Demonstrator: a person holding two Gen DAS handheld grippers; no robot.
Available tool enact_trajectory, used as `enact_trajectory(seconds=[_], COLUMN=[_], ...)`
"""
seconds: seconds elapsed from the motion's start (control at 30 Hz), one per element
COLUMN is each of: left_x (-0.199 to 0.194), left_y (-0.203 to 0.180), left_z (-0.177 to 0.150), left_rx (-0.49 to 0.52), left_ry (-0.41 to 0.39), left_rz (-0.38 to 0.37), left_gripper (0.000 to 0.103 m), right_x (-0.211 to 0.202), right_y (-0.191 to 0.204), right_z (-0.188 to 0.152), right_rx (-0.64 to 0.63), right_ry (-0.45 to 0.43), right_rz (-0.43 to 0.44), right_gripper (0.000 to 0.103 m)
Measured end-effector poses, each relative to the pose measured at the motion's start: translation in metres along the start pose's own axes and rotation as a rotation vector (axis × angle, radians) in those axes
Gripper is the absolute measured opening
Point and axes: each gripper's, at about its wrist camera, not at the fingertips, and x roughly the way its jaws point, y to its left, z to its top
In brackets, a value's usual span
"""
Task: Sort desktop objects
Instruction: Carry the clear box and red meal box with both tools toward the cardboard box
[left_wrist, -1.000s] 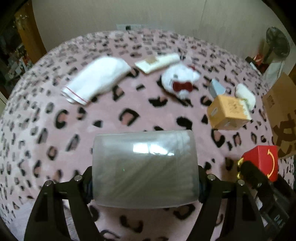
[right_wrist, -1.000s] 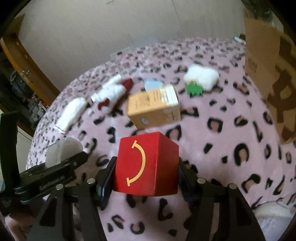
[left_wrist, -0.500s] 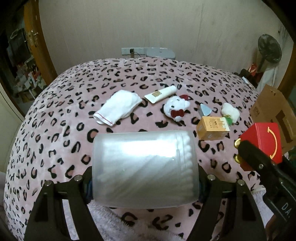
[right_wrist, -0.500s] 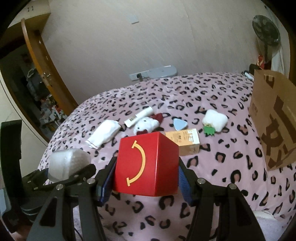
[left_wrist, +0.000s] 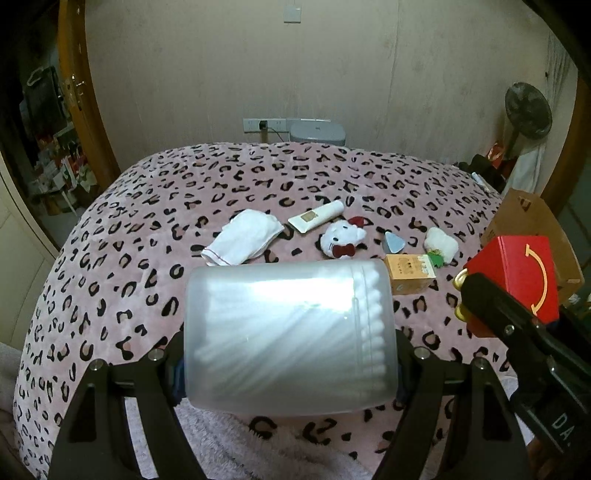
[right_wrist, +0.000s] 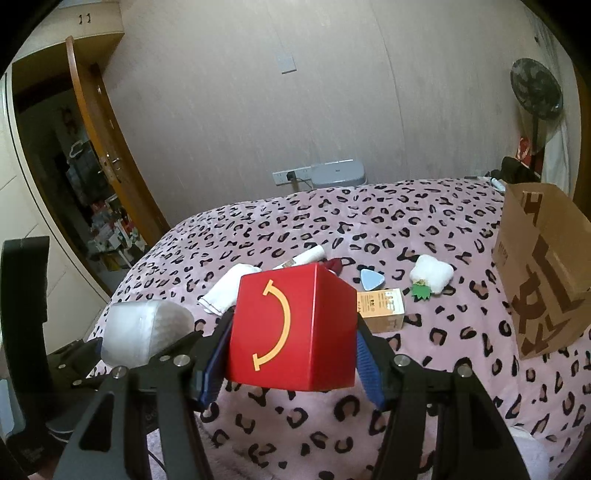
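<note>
My left gripper (left_wrist: 290, 365) is shut on a clear cotton-swab box (left_wrist: 288, 332), held above the near edge of the leopard-print blanket (left_wrist: 147, 229). My right gripper (right_wrist: 291, 363) is shut on a red cube box with a yellow arc (right_wrist: 295, 328), which also shows in the left wrist view (left_wrist: 517, 273). On the blanket lie a white sock (left_wrist: 243, 242), a cream tube (left_wrist: 316, 216), a white cat plush with a red bow (left_wrist: 341, 240), a blue triangle (left_wrist: 394, 243), a tan carton (left_wrist: 410, 273) and a white fluffy toy (left_wrist: 441, 242).
A brown paper bag (right_wrist: 543, 269) stands open at the right side of the blanket. A wall with a socket strip (left_wrist: 264, 125) is behind. A fan (right_wrist: 535, 88) stands at the back right, and a wooden door (right_wrist: 107, 166) at the left.
Both grippers have pulled back and up from the blanket with their boxes still held. The objects on the blanket look smaller and farther away; the wall has come into view.
</note>
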Motion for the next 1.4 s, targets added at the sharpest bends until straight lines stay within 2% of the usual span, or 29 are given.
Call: enact_trajectory(seconds=[0.7,1.17,1.4], left_x=[-0.011,-0.009,-0.006], left_y=[-0.021,-0.069,-0.092], left_z=[-0.006,0.003,0.006], left_rx=[0.037,0.135,0.171], left_ry=[-0.003,-0.002,-0.001], left_rz=[-0.019,-0.123,-0.149], left_gripper=[0.079,0.079,0.079], right_x=[-0.027,-0.05,-0.061], right_y=[-0.02,-0.059,-0.081], right_z=[-0.004,-0.002,-0.004], right_rx=[0.026,0.072,0.103], right_ry=[-0.029,-0.05,-0.055], right_rz=[-0.052,-0.161,-0.212], right_gripper=[0.061,0.061,0.061])
